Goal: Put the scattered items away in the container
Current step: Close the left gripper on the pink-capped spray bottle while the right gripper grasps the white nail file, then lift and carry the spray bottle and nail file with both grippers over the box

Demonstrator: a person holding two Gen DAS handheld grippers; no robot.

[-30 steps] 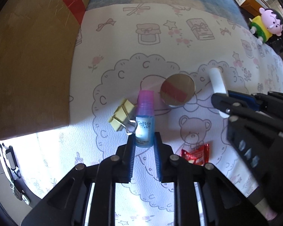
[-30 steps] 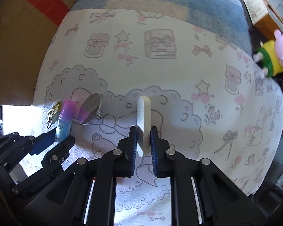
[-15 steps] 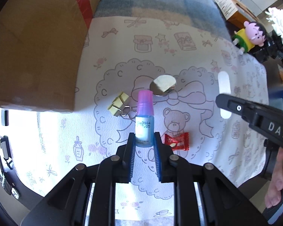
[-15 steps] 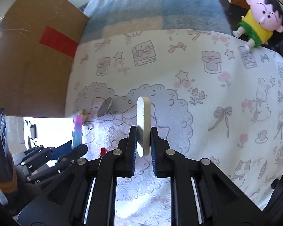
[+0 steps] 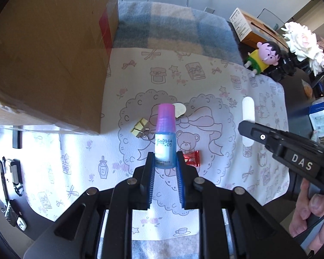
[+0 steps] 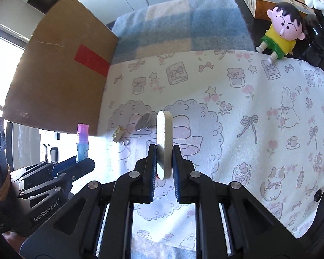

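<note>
My left gripper (image 5: 165,161) is shut on a small blue bottle with a pink cap (image 5: 165,142), held upright above the printed mat (image 5: 205,82). My right gripper (image 6: 164,161) is shut on a flat white oval piece (image 6: 164,138), held on edge. In the left wrist view the same white piece (image 5: 248,112) sticks out of the right gripper (image 5: 247,129). The bottle (image 6: 82,142) and left gripper (image 6: 75,165) show at the lower left of the right wrist view. A tall cardboard box (image 5: 49,54) (image 6: 64,75) stands at the left. On the mat lie a yellow binder clip (image 5: 140,127), a round disc (image 5: 179,109) and a red candy (image 5: 191,158).
A blue plaid blanket (image 5: 172,28) lies beyond the mat. A toy figure (image 6: 280,32) sits at the mat's far right corner, with an orange carton (image 5: 250,30) and a white flower (image 5: 302,43) behind it. Small dark items (image 5: 10,177) lie off the left edge. A hand (image 5: 311,213) holds the right gripper.
Both grippers have risen from the mat with the bottle and the white piece still held. The clip, disc and candy stay on the mat and look smaller.
</note>
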